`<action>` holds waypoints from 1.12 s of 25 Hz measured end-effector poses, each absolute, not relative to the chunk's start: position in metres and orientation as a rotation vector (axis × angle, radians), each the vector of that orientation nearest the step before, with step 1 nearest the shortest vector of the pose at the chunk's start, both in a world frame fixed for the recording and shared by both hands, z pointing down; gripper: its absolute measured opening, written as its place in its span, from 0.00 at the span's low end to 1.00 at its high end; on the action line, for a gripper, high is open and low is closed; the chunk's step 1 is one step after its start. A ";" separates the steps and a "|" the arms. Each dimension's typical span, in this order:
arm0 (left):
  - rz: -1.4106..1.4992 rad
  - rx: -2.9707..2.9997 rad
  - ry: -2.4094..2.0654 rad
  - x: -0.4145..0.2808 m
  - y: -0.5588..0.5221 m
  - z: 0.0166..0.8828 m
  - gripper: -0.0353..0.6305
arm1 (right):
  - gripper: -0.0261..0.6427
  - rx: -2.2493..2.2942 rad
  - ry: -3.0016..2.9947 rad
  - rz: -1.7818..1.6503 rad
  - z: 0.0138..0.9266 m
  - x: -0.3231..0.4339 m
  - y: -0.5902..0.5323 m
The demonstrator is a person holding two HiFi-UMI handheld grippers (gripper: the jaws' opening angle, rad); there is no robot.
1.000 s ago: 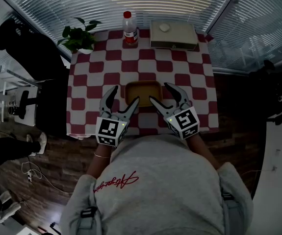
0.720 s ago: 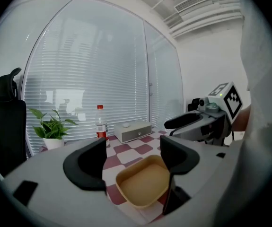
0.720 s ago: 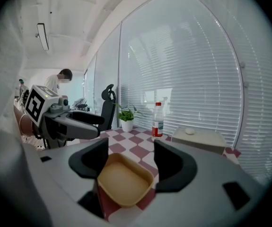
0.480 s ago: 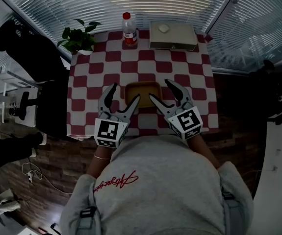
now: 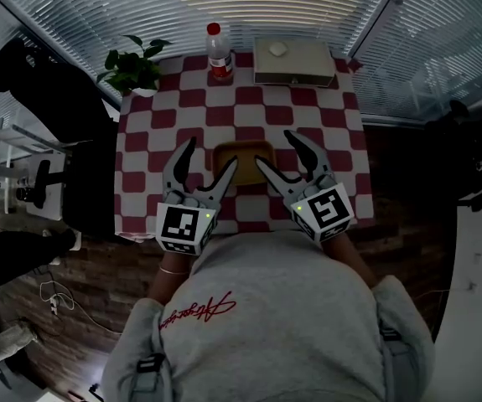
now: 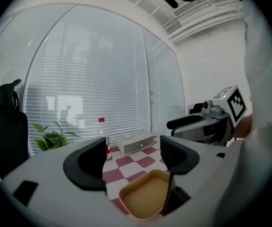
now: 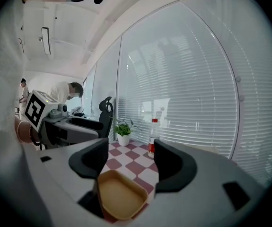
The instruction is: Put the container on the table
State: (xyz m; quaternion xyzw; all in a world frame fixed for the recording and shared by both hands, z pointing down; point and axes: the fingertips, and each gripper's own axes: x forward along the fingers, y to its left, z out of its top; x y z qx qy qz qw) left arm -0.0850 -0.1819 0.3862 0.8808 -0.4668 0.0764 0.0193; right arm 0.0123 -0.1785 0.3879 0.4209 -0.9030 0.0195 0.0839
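Observation:
A shallow tan container (image 5: 242, 159) sits on the red-and-white checked table (image 5: 308, 124), near its front edge. My left gripper (image 5: 209, 159) is open, its inner finger beside the container's left rim. On the other side my right gripper (image 5: 278, 153) is open too, its inner finger by the right rim. In the left gripper view the container (image 6: 143, 201) lies low between the jaws of the left gripper (image 6: 132, 157), and the right gripper (image 6: 211, 122) shows beyond. The right gripper view has the container (image 7: 119, 197) under the right gripper (image 7: 128, 161).
At the table's far edge stand a red-capped bottle (image 5: 216, 50), a potted plant (image 5: 136, 65) and a flat white box (image 5: 295, 59). A black office chair (image 5: 44, 78) stands left of the table. Window blinds run behind it. Wooden floor lies below the front edge.
Both grippers have risen a little and come slightly toward me, their marker cubes showing larger. The container has stayed in place on the table.

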 end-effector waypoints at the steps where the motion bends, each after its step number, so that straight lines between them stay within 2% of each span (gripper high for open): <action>1: 0.227 2.730 -1.458 -0.086 -0.183 0.383 0.57 | 0.49 1.260 -2.702 0.056 0.385 0.012 -0.178; 11: 0.168 2.737 -1.504 -0.093 -0.181 0.363 0.57 | 0.47 1.278 -2.740 0.052 0.367 0.009 -0.174; 28: 0.056 2.783 -1.440 -0.084 -0.170 0.332 0.54 | 0.25 1.345 -2.799 0.007 0.334 0.015 -0.164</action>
